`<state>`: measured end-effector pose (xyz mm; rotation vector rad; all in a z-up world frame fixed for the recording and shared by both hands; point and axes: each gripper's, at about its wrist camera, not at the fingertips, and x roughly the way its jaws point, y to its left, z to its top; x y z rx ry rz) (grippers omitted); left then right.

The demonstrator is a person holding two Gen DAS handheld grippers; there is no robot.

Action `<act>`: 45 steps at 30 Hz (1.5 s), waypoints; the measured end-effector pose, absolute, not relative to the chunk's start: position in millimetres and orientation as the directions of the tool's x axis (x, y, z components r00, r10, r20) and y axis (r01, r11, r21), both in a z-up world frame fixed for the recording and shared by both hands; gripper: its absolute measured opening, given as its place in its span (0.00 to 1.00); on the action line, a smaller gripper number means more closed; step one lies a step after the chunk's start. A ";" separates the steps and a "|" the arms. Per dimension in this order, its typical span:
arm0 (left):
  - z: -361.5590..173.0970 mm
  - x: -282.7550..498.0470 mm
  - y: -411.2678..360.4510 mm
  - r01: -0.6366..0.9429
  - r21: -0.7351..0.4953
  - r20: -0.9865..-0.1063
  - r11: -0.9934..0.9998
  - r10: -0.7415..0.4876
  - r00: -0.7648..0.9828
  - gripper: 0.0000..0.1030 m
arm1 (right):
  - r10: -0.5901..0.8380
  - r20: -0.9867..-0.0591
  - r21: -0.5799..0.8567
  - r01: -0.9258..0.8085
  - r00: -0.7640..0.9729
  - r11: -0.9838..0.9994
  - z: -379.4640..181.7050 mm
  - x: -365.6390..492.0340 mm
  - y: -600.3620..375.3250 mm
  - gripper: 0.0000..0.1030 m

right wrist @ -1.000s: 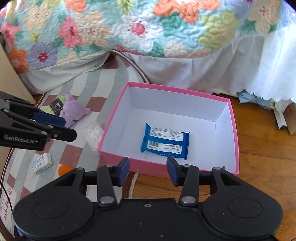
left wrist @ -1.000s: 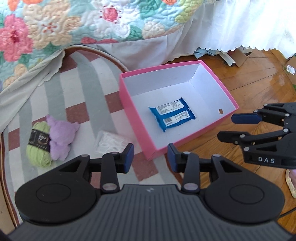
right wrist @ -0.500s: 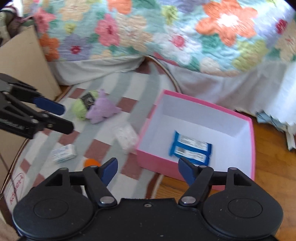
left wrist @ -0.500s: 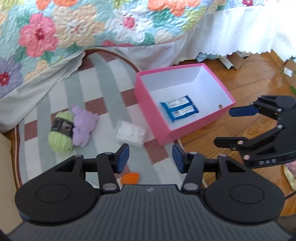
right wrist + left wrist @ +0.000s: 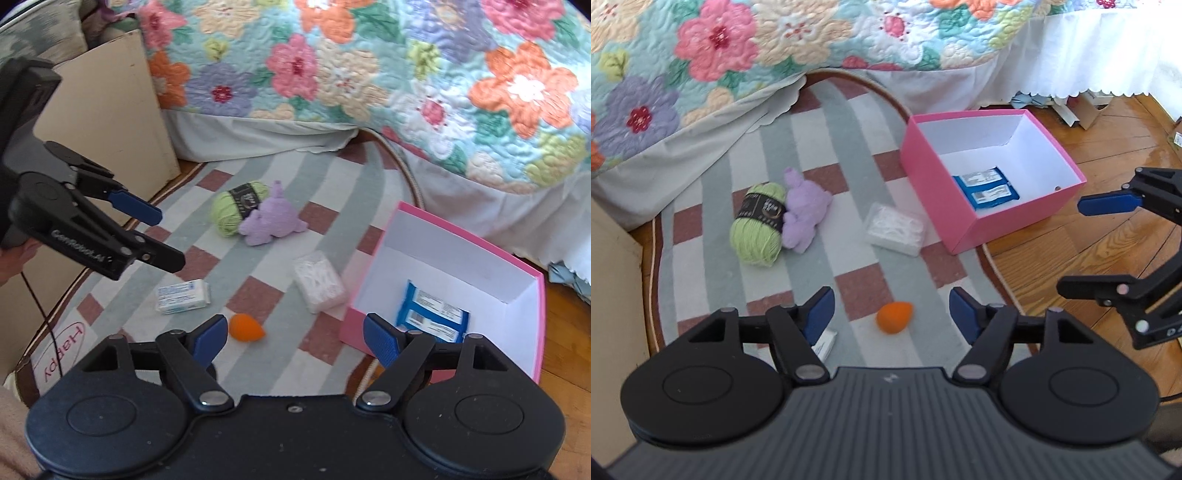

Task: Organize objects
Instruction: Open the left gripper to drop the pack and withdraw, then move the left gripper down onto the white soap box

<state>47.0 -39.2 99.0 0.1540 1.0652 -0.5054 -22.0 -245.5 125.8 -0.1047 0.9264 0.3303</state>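
Striped rug [image 5: 820, 122] by bed: pink cardboard box [image 5: 934, 192] w/ blue wipes pack [image 5: 988, 187] inside; orange sponge egg [image 5: 894, 322] loose. Left hand-held gripper [image 5: 892, 314] & right hand-held gripper [image 5: 295, 338] just opened, jaws apart, empty.

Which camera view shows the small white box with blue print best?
The right wrist view: the small white box lies whole on the rug, its printed top visible. In the left wrist view, only one corner shows beside a finger of the left gripper.

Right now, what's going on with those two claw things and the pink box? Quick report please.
Left gripper and right gripper: open, just widened, holding nothing. Pink box holds one blue packet. Yarn, plush, orange sponge lie on rug. Nothing blocking.
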 end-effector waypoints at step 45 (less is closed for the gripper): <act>-49.6 60.4 92.8 0.058 -0.260 -0.904 0.964 -0.264 0.336 0.90 | 0.405 -0.812 0.054 -0.638 0.419 0.768 -8.8 48.5 -117.0 0.82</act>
